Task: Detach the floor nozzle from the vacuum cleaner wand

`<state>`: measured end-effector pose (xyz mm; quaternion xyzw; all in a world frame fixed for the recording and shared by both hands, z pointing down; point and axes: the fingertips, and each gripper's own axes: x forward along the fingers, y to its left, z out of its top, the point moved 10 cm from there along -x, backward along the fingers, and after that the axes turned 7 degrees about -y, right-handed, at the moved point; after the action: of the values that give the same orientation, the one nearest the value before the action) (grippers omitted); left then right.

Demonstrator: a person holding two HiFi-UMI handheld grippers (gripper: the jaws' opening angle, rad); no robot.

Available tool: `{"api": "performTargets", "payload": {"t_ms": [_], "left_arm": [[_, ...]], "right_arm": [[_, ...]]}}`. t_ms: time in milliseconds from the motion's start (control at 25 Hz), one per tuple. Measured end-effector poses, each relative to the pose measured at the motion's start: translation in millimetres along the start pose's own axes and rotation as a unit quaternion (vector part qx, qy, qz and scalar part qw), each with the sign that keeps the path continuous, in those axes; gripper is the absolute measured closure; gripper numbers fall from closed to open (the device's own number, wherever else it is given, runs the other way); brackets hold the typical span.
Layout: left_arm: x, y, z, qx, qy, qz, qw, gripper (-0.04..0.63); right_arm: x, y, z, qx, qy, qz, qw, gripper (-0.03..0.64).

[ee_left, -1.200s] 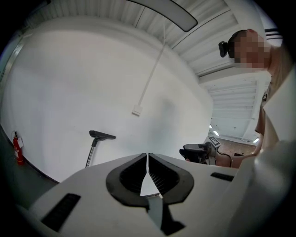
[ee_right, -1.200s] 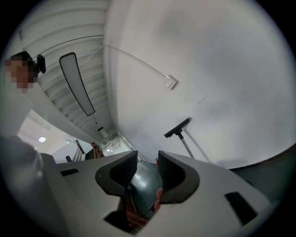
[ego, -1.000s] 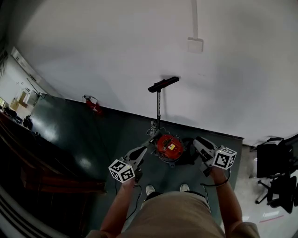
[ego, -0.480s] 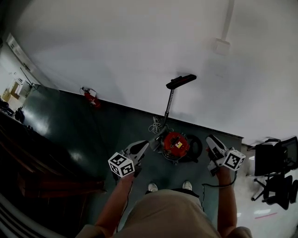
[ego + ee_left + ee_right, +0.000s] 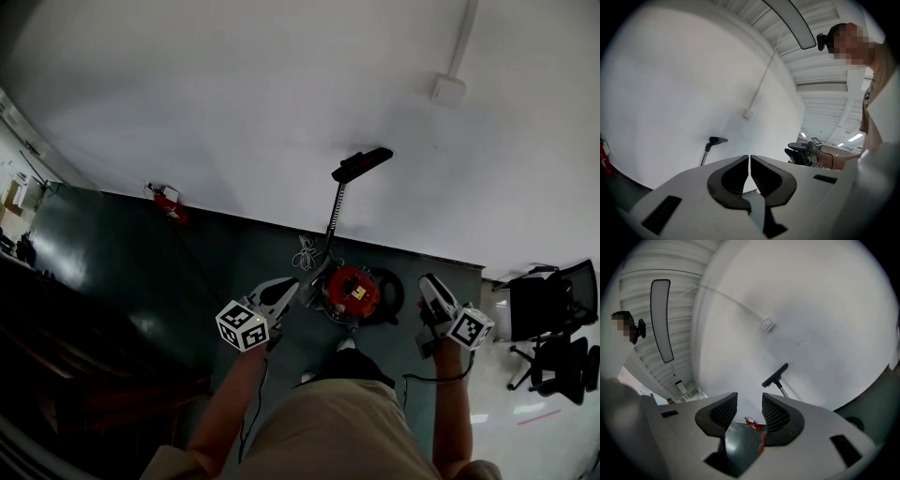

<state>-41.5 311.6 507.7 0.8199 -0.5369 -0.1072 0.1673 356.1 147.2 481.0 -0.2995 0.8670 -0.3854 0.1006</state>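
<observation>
A red canister vacuum [image 5: 352, 292] sits on the dark floor by the white wall. Its wand [image 5: 335, 220] stands upright, with the black floor nozzle [image 5: 363, 164] at the top against the wall. My left gripper [image 5: 285, 292] hangs just left of the canister, shut and holding nothing. To the right of the canister is my right gripper [image 5: 429, 284]; its jaws have just been opening and nothing is between them. In the left gripper view the nozzle [image 5: 717, 139] is far beyond the shut left gripper [image 5: 749, 161]. The right gripper view shows the nozzle [image 5: 775, 375] above the open right gripper [image 5: 750, 411].
A red fire extinguisher [image 5: 165, 203] stands at the wall's foot on the left. Black office chairs [image 5: 548, 328] are at the right. A dark bench [image 5: 84, 375] runs along the left. A white cord [image 5: 305, 253] and a black hose [image 5: 392, 291] lie by the canister.
Both grippers have moved forward toward the vacuum, the left one now close beside the canister. The person has stepped forward, one foot ahead. The vacuum has not moved.
</observation>
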Motion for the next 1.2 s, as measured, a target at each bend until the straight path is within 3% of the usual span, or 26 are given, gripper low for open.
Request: {"api": "performTargets", "payload": {"t_ms": [160, 320, 640, 880, 1200], "left_arm": [[24, 7, 16, 0.001, 0.003, 0.008, 1.0, 0.592], [41, 9, 32, 0.018, 0.007, 0.015, 0.9997, 0.592], [85, 25, 28, 0.026, 0.023, 0.045, 0.9984, 0.592], [116, 33, 8, 0.017, 0.049, 0.033, 0.9981, 0.592], [159, 85, 18, 0.007, 0.068, 0.006, 0.9977, 0.592]], "right_arm": [[17, -19, 22, 0.055, -0.016, -0.029, 0.998, 0.462], [45, -26, 52, 0.004, -0.015, 0.016, 1.0, 0.462], [74, -66, 63, 0.038, -0.005, 0.039, 0.999, 0.462], [75, -90, 64, 0.053, 0.004, 0.013, 0.998, 0.462], [101, -94, 74, 0.053, -0.02, -0.004, 0.998, 0.462]]}}
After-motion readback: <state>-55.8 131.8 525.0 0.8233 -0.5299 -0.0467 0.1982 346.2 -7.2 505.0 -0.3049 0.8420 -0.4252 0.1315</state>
